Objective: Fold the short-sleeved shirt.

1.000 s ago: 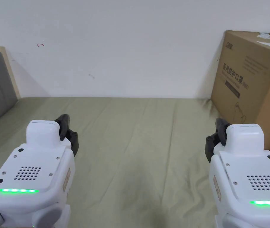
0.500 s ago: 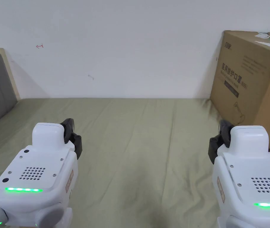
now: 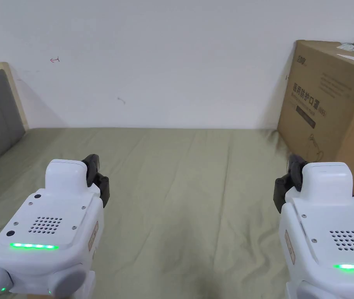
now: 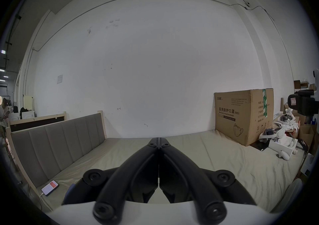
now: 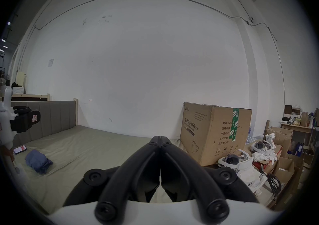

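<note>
- Against the cardboard box (image 3: pixel 330 105), both grippers sit a little nearer the middle of the bed (image 3: pixel 180 187) than a second ago; otherwise little has changed.
- Left gripper (image 4: pixel 158 140) and right gripper (image 5: pixel 160 138): jaws pressed together, holding nothing.
- The blue shirt (image 5: pixel 38 160) lies bunched far from the box, near the phone (image 5: pixel 20 149) by the headboard (image 5: pixel 55 116).
- Folding hasn't begun; fetching the shirt likely comes first.

— Where's the shirt (image 5: pixel 38 161)?
— On the green bed sheet (image 5: pixel 89 149), near its left side, seen from the right gripper view.
— What state?
— A blue, crumpled bundle, lying loose, with nothing touching it.
</note>
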